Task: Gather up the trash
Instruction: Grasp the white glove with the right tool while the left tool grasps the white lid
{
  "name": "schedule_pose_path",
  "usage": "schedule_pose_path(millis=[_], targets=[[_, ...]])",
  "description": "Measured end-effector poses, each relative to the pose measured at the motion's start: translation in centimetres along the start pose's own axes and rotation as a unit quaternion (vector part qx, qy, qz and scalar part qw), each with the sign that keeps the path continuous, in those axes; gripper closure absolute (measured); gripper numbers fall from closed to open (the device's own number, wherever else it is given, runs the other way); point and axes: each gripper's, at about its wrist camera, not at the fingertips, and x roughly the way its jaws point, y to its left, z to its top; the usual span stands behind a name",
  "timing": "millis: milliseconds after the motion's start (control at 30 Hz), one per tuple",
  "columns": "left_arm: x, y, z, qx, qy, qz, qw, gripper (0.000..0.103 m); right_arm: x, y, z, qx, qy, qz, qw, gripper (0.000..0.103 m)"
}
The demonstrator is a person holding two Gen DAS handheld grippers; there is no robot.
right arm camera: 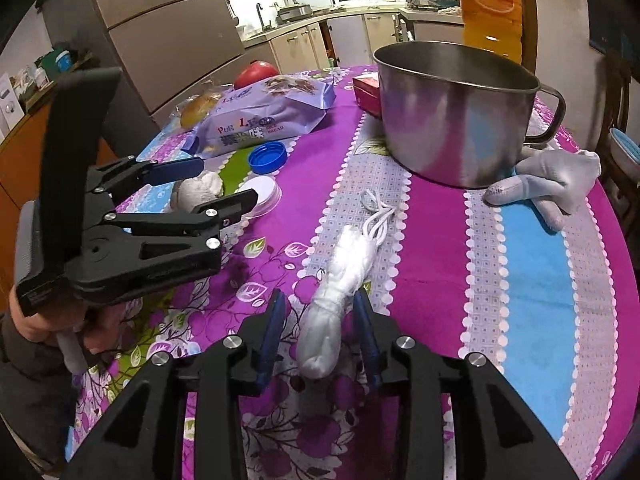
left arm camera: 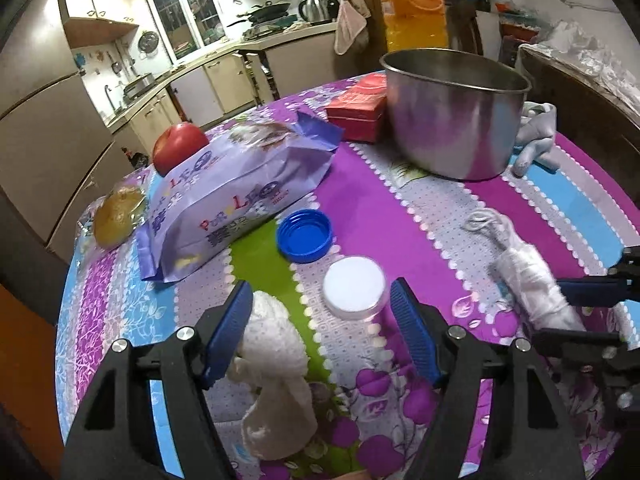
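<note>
Pot handle (right arm camera: 554, 114) – right view only, jaws apart

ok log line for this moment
left gripper: open, tissue between jaws | right gripper: open, straddling mask | pot: upright

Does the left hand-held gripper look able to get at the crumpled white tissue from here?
Probably yes: the left hand-held gripper is open, the crumpled tissue lies between its fingers, nothing covering it.

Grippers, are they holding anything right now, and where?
Nothing is held yet. The right gripper is open around the near end of the rolled white mask; the left gripper is open beside a crumpled tissue.
</note>
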Motion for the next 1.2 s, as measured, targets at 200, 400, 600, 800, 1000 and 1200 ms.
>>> schedule_pose_path(millis=[200,400,600,800,1000,1200], targets=[[-1.3,-1.9,-0.1,0.035,-0.02,-0.034,0.9986,0.035,0.2,0.4,-0.1,-0.005,-0.002,-0.004,1.0,0.067],[0.8,0.9,-0.6,-0.008,0.014,0.026,0.9995,0.035,0.5,0.1,-0.6,-0.003,0.002,-0.007,1.0,0.066],[-0.4,-0.3,-0.5,0.001,-0.012,-0.035,0.9993,0.035,0.5,0.6,-0.3,-0.007,0.0,-0.001,1.0,0.066],[0.7,0.0,-0.4,-0.006,0.003,-0.004,1.0,0.035,0.7,0.2,-0.3,-0.006,0.001,0.0,1.0,0.064],[1.8,-0.1,0.2,0.003,0.025,0.018,0.9995,0.035,0.9,0.4,-0.2,-0.009,0.0,0.003,1.0,0.062],[1.4,-1.0,0.4,0.011,0.023,0.017,0.9995,0.07,0.7,0.5,0.0,-0.014,-0.006,-0.01,1.0,0.075]])
